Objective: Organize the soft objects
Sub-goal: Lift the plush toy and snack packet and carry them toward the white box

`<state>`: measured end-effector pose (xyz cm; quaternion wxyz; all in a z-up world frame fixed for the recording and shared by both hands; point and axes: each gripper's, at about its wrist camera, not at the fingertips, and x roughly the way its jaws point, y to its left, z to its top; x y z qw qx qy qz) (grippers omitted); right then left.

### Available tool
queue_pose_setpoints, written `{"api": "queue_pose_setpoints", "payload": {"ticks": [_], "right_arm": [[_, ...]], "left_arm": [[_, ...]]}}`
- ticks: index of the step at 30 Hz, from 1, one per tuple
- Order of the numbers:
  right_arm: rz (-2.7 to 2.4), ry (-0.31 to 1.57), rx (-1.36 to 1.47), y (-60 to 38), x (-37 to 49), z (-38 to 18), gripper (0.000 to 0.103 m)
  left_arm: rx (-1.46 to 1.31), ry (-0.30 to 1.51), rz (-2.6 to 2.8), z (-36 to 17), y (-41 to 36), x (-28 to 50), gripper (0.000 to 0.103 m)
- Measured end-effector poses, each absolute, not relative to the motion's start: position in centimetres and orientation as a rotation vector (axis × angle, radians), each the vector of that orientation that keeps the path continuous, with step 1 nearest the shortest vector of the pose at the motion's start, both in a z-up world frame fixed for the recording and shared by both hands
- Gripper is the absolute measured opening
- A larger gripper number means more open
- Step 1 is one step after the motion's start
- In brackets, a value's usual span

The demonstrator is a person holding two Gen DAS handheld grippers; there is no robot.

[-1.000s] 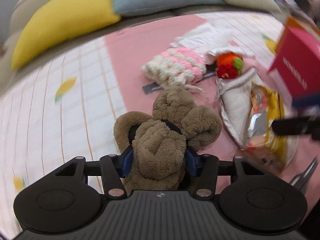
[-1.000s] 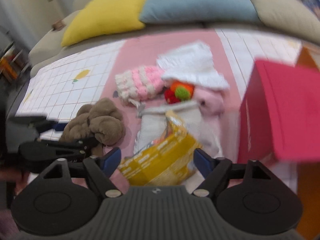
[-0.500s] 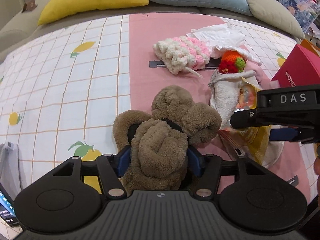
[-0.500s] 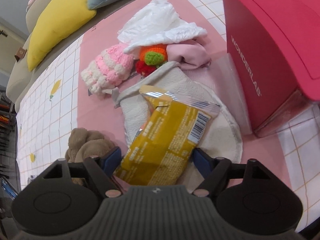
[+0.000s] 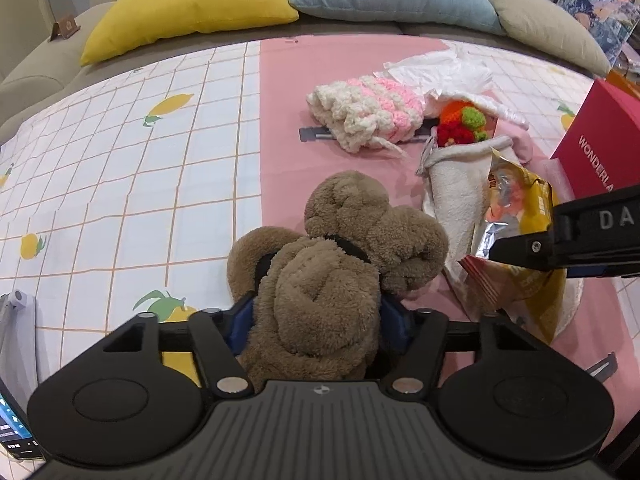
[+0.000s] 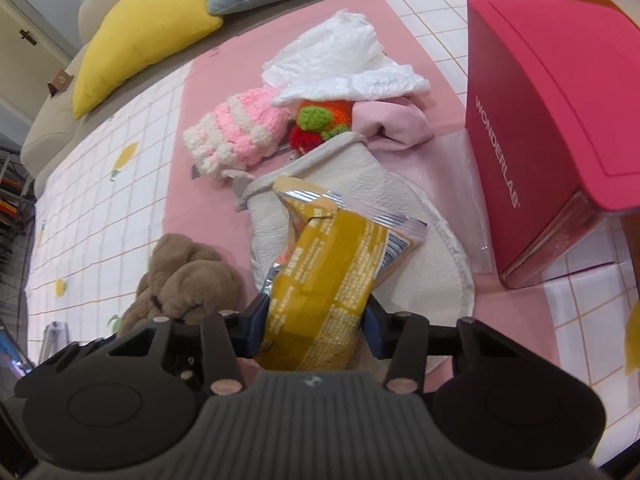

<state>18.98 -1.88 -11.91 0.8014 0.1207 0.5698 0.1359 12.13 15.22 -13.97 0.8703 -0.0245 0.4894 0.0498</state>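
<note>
Right tongs (image 6: 316, 320) narrowed, red box (image 6: 560, 120) "WONDERLAB"

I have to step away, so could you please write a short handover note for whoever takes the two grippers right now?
Left gripper: jaws closing, pads pressing the brown plush toy, which lies on the mat.
Right gripper: jaws closing, pads against the yellow snack bag, which lies on the white towel.
Still loose in a pile behind: pink-and-white knit, orange-and-red knit toy, pink cloth, white plastic bag. Red box stands to the right.
Done: nothing visibly sorted.
Left: put away both gripped items, then the pile.
</note>
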Motion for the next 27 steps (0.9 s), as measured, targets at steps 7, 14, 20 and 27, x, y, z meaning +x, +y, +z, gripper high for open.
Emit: {"api": "queue_pose_setpoints", "payload": {"ticks": [7,14,20,27], "right_arm": [[0.417,1.157,0.188,-2.2,17.5,-9.0,0.048],[0.594,1.046,0.065,-3.1,15.4,-5.8,0.048],[0.651,0.943,0.035,-6.7,13.7,-3.3,0.048],[0.584,0.843,0.001,-13.1,12.6,-0.4,0.048]], "left_arm": [[-0.115,0.95,0.139,-11.5,15.6,10.5,0.058],[-0.227,0.887,0.146,-7.4,14.8,8.1,0.058],[-0.284,0.828,0.069,-4.1,11.7,6.4,0.058],[-0.266,0.762,-0.095,-0.4,6.0,7.3,0.058]]}}
